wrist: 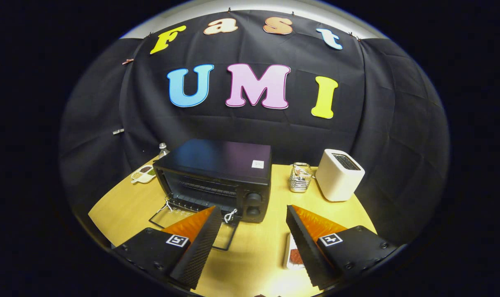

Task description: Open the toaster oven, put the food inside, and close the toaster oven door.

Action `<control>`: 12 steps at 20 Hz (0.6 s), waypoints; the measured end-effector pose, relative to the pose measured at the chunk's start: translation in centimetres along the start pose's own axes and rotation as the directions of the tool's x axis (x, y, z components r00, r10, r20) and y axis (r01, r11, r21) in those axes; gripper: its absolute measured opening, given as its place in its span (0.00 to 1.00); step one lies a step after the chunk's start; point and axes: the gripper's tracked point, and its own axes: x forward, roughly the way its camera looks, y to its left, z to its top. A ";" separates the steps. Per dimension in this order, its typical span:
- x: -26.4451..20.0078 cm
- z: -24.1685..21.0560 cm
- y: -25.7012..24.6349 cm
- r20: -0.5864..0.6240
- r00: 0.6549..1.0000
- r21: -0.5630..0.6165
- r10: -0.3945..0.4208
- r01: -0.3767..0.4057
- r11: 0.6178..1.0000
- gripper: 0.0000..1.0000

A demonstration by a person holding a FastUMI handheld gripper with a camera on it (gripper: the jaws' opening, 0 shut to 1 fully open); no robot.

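A black toaster oven [216, 177] stands on the wooden table [258, 247], beyond my left finger. Its glass door [192, 229] lies folded down flat toward me, so the rack inside shows. White string loops hang at the door's corners. My gripper [252, 214] is open, held above the table, with nothing between its fingers. The left fingertip [213, 211] overlaps the lowered door. A small white tray of reddish food [294, 256] lies on the table just inside the right finger [305, 243], partly hidden by it.
A white slot toaster [340, 175] stands at the back right. A wire holder with small items [300, 177] sits between it and the oven. A divided white dish [143, 173] and a small bottle [163, 149] are behind the oven's left side.
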 end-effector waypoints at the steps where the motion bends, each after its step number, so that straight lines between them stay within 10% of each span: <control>1: 0.1 0.1 -1.2 -0.002 1.000 0.001 0.003 -0.003 1.000 0.98; 12: 2.8 -4.3 -13.9 -0.127 0.992 0.163 0.012 0.009 0.987 0.98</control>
